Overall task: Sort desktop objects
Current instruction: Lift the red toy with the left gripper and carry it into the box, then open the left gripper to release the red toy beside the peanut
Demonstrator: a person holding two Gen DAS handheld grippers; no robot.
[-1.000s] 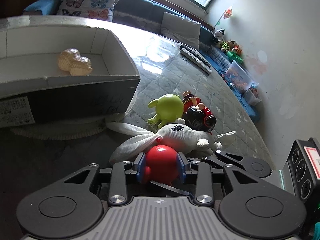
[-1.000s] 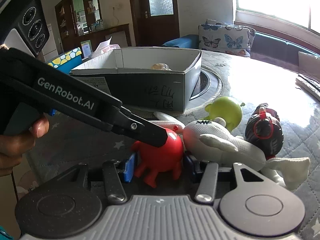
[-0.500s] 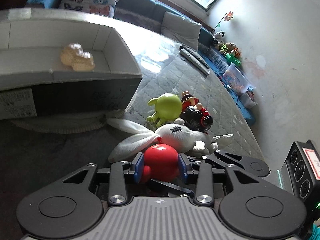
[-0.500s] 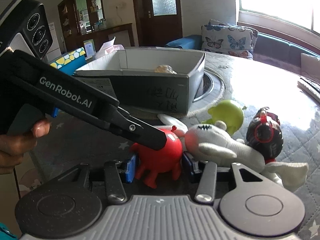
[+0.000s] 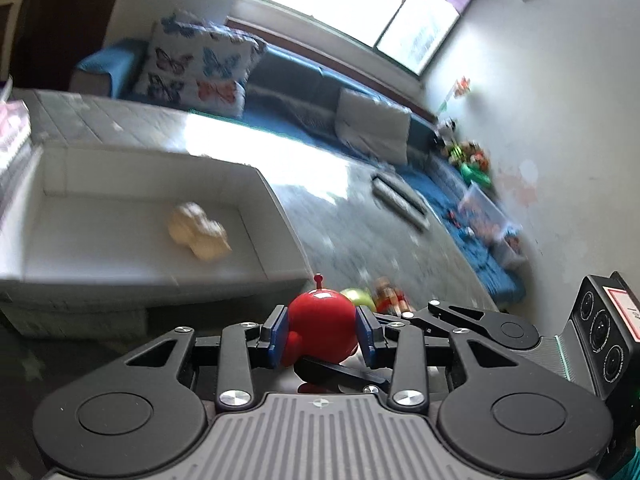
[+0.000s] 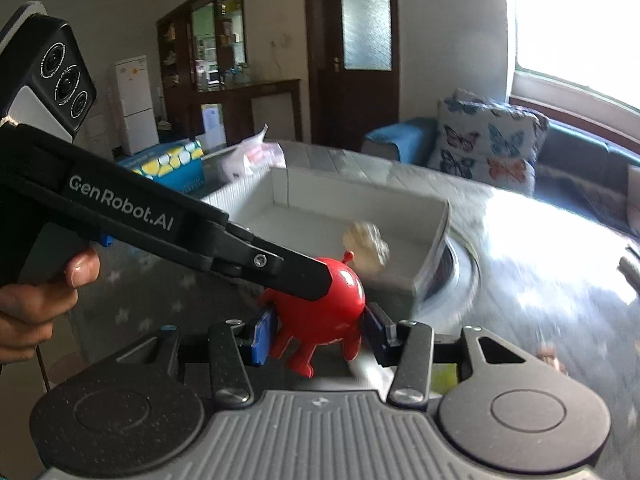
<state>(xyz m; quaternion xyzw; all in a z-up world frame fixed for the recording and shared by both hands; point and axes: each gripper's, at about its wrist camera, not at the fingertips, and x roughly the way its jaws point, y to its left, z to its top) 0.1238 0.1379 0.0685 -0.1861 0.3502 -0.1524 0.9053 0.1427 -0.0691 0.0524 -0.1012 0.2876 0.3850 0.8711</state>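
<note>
My left gripper (image 5: 322,333) is shut on a round red toy figure (image 5: 322,330) with a small antenna and holds it in the air in front of the open white box (image 5: 272,196). A beige toy (image 5: 198,232) lies inside the box. In the right wrist view the red toy (image 6: 324,312) sits between the blue pads (image 6: 262,336) of my right gripper (image 6: 320,338), which also close on it, while a left gripper finger (image 6: 296,276) reaches across it. The box (image 6: 430,248) stands just beyond. The green toy (image 5: 358,296) and a dark figure (image 5: 390,300) peek out below.
Two remote controls (image 5: 400,200) lie far on the quilted table (image 5: 340,232). A butterfly cushion (image 5: 196,76) and blue sofa stand behind. A clear bin of toys (image 5: 484,216) sits by the right wall. A blue basket (image 6: 168,164) stands beyond the box.
Both grippers have lifted the red toy off the table, away from the white plush rabbit, up to box-rim height. The views have tilted upward and blurred.
</note>
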